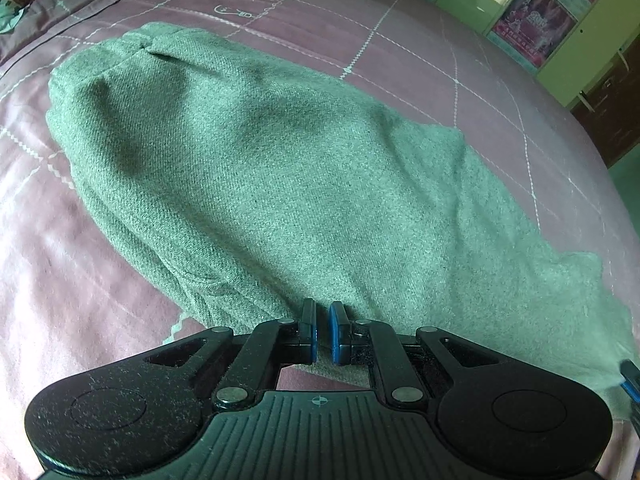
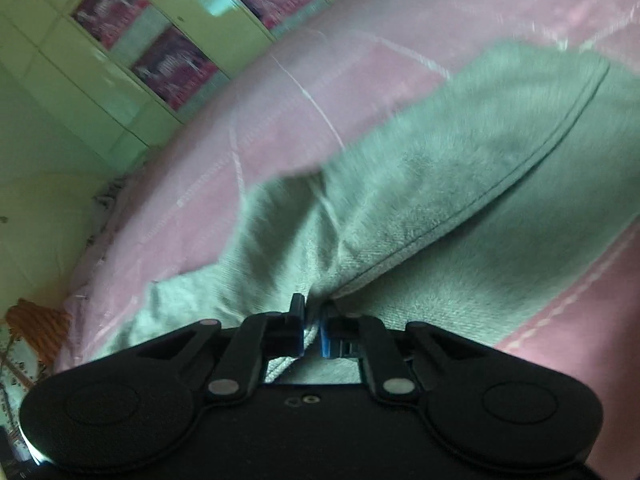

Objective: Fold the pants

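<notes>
Grey-green knit pants (image 1: pixel 248 168) lie spread across a pink quilted bedspread (image 1: pixel 420 40), already doubled over on themselves, with both handheld grippers at their near edge. At that near edge, the left gripper (image 1: pixel 323 330) has its blue-padded fingers (image 1: pixel 335 334) drawn narrow, almost touching; cloth lies under and just ahead of the tips, but whether a layer is actually caught between the pads cannot be told from this view. Further along the same near edge, the right gripper (image 2: pixel 310 330) has its jaws nipped together on a bunched fold of the pants (image 2: pixel 440 184), the fabric rising in a ridge from the tips and running along a seam away from the gripper. Two holds on one edge look meant to keep the cloth taut and square, so that the edge can be carried over the rest of the pants as a single flap rather than sagging in the middle. Beyond the far side of the pants stand green cabinets with posters (image 1: pixel 532 20). The fold appears partway done.
</notes>
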